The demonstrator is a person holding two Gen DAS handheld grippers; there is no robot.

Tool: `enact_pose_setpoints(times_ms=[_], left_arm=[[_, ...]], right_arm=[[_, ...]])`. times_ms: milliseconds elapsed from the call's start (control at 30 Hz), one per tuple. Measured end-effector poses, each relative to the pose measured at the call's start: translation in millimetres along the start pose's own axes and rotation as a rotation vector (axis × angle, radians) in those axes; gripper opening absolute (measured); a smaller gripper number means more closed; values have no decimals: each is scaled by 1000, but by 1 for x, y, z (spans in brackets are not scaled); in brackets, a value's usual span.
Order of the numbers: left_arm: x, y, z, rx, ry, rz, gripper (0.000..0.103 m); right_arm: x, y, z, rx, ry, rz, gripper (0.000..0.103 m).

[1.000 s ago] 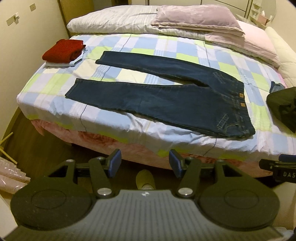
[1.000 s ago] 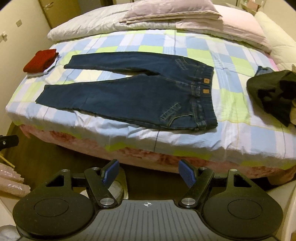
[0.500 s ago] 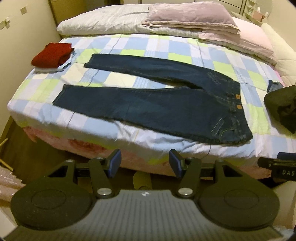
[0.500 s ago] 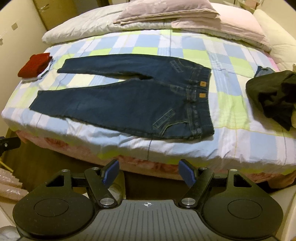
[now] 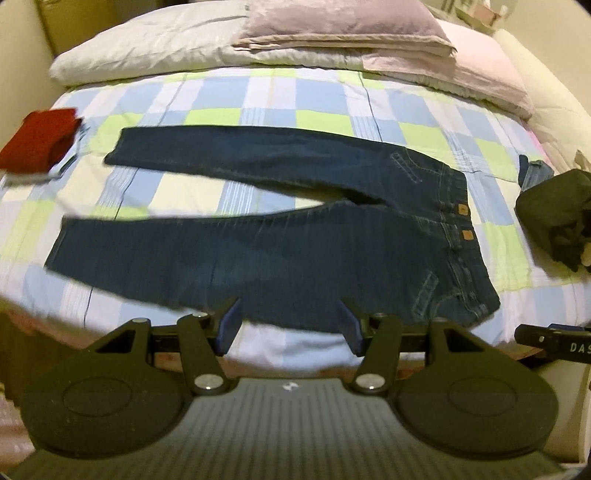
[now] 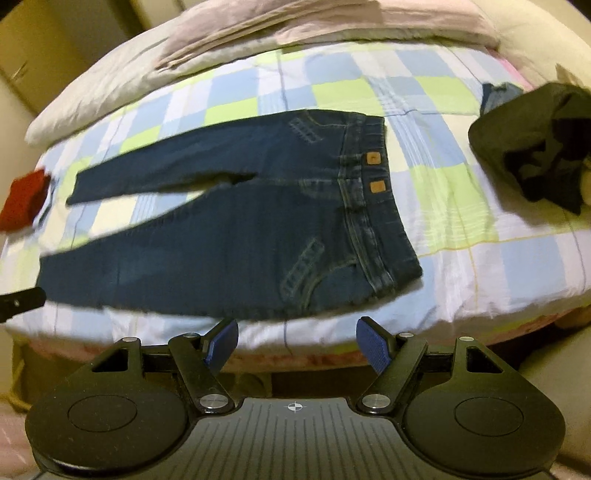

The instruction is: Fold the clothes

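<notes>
Dark blue jeans (image 5: pixel 280 236) (image 6: pixel 236 229) lie flat on the checked bedspread (image 5: pixel 332 107), legs spread to the left and waistband to the right. My left gripper (image 5: pixel 290 325) hovers over the near hem of the front leg, jaws open with nothing between the blue pads. My right gripper (image 6: pixel 297 341) hangs at the bed's front edge just below the jeans' seat, also open and empty. A tip of the right gripper (image 5: pixel 554 338) shows at the right of the left wrist view, and a tip of the left gripper (image 6: pixel 20 301) at the left of the right wrist view.
A folded red garment (image 5: pixel 38 138) (image 6: pixel 24 201) sits on the bed's far left. A crumpled black garment (image 5: pixel 557 218) (image 6: pixel 532 140) lies on the right, with a bit of blue cloth (image 5: pixel 533 173) behind it. Pillows and folded bedding (image 5: pixel 343 26) line the head of the bed.
Both grippers have moved in toward the bed and lower, so the jeans now fill more of each view. The right view has rolled a little. Both stay open.
</notes>
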State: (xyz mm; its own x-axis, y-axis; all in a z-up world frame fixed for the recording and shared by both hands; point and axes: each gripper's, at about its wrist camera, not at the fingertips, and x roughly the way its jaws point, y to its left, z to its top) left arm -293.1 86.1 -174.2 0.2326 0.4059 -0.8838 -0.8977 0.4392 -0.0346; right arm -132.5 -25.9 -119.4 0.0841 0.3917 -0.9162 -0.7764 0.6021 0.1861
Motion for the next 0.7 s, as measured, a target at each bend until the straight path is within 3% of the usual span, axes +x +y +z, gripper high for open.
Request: enact_pose_setpoints(times_ms=[133, 367, 567, 700], left_arm=[[22, 13, 50, 45, -8, -34, 53], [74, 36, 129, 125, -37, -61, 53], [130, 39, 159, 179, -26, -135, 53], [181, 32, 160, 176, 12, -138, 52]], right_arm=[[14, 12, 36, 99, -9, 3, 74], [33, 15, 84, 228, -108, -41, 74], [59, -3, 104, 256, -129, -46, 74], [103, -17, 110, 204, -67, -35, 74]])
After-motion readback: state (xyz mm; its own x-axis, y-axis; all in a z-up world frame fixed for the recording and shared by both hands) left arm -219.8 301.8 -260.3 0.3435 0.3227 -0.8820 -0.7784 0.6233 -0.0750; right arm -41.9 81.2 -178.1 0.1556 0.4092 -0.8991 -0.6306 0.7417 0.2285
